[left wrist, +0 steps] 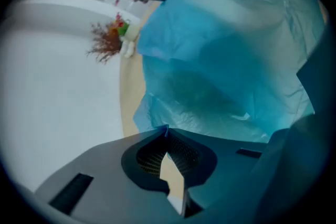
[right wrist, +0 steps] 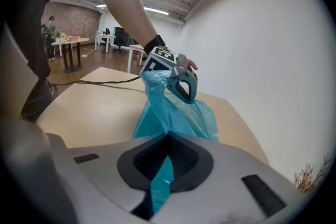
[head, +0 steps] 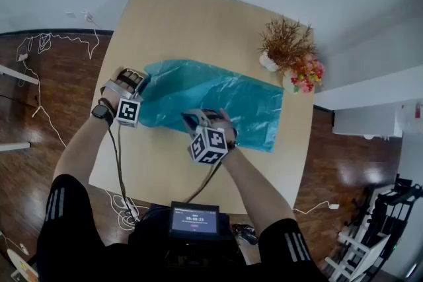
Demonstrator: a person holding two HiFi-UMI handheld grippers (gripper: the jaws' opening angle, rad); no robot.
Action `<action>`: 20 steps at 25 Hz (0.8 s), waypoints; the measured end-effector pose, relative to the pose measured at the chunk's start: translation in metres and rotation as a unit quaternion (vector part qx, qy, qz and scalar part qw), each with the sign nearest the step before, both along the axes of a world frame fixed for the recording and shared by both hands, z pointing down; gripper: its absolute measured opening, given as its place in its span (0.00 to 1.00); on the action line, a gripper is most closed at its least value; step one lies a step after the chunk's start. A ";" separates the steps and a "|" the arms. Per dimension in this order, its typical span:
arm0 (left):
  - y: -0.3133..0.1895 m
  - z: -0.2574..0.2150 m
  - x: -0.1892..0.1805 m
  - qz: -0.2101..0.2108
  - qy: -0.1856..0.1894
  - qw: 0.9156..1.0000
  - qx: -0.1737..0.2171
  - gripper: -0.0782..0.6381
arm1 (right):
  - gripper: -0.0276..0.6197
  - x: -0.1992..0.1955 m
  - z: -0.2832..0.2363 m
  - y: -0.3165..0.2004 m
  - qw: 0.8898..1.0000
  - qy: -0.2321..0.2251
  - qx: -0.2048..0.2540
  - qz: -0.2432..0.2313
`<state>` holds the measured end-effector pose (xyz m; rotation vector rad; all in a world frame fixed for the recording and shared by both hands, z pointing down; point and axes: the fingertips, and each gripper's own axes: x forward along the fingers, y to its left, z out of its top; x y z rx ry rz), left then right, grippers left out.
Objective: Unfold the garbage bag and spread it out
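Note:
A blue garbage bag (head: 218, 99) lies partly spread across the middle of the tan table (head: 185, 16). My left gripper (head: 142, 84) is at the bag's left end, shut on a corner of it. In the left gripper view the closed tips (left wrist: 167, 131) pinch a bit of blue film, and the bag (left wrist: 226, 60) fills the upper right. My right gripper (head: 188, 117) is shut on the bag's near edge. In the right gripper view a blue strip (right wrist: 163, 181) runs between the closed jaws, and the bag (right wrist: 173, 113) rises to the left gripper (right wrist: 184, 86), which holds it off the table.
A dried plant (head: 287, 46) and a small pot of flowers (head: 307, 72) stand at the table's far right corner, just beyond the bag. A small screen (head: 193, 220) sits at the near edge by the person's body. Cables (head: 46, 43) lie on the wooden floor at left.

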<state>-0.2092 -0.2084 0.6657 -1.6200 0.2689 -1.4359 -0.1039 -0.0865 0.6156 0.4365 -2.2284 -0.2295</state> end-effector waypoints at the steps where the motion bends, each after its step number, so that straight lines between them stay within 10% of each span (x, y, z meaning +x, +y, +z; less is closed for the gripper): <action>1: 0.007 0.008 0.000 0.002 -0.015 1.000 -0.011 0.11 | 0.07 -0.001 0.001 0.001 1.000 0.001 -0.002 -0.001; 9: 0.001 0.070 -0.031 -0.148 -0.020 0.971 -0.188 0.29 | 0.07 -0.010 0.002 0.004 1.000 0.003 -0.004 -0.009; 20: -0.034 0.075 -0.062 -0.339 0.059 0.865 -0.364 0.51 | 0.07 -0.012 0.003 0.003 1.000 -0.001 -0.010 -0.005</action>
